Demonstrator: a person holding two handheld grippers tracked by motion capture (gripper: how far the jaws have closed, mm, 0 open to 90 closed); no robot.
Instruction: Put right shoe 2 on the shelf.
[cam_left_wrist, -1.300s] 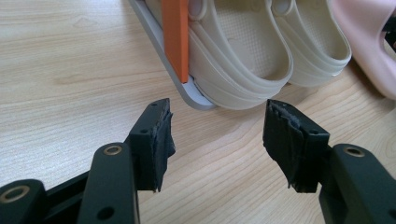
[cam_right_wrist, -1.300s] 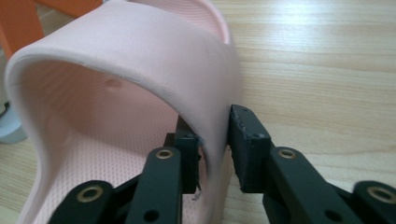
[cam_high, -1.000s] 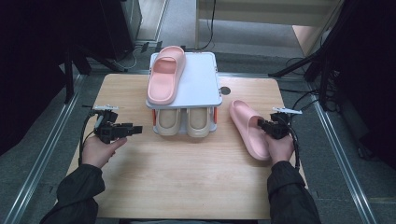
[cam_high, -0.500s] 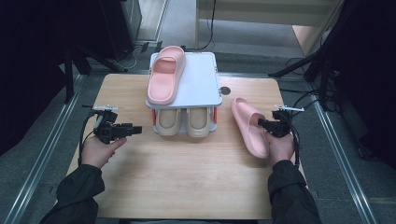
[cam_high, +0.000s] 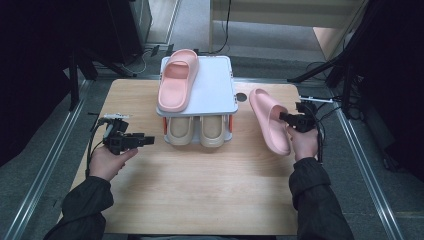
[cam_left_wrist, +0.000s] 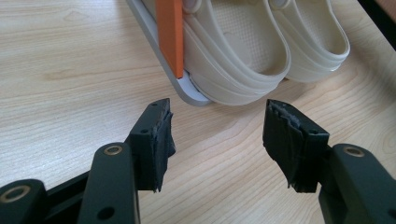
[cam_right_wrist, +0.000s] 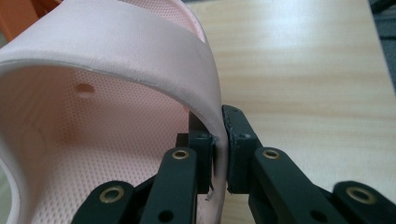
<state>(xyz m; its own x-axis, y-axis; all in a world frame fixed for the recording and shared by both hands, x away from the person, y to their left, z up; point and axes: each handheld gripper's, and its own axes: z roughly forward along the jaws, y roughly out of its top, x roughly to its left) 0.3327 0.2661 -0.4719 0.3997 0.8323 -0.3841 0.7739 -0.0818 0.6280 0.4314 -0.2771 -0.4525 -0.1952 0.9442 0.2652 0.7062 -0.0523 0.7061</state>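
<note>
While the light wooden table (cam_high: 200, 200) and the white two-tier shoe rack (cam_high: 217, 85) at upper centre of the high view sit as they did a second ago, the loose pink foam slipper (cam_high: 270, 120) at right centre has changed: it now tilts up off the wood, lifted since the earlier pictures. Its mate, another pink foam slipper (cam_high: 176, 82), lies on the rack's top left, with a pair of cream slippers (cam_high: 196, 131) underneath. That suggests the empty top-right spot is next. The right gripper (cam_right_wrist: 218, 149) pinches the strap's edge tight. The left gripper (cam_left_wrist: 217, 135), at left centre, stays spread and empty.
</note>
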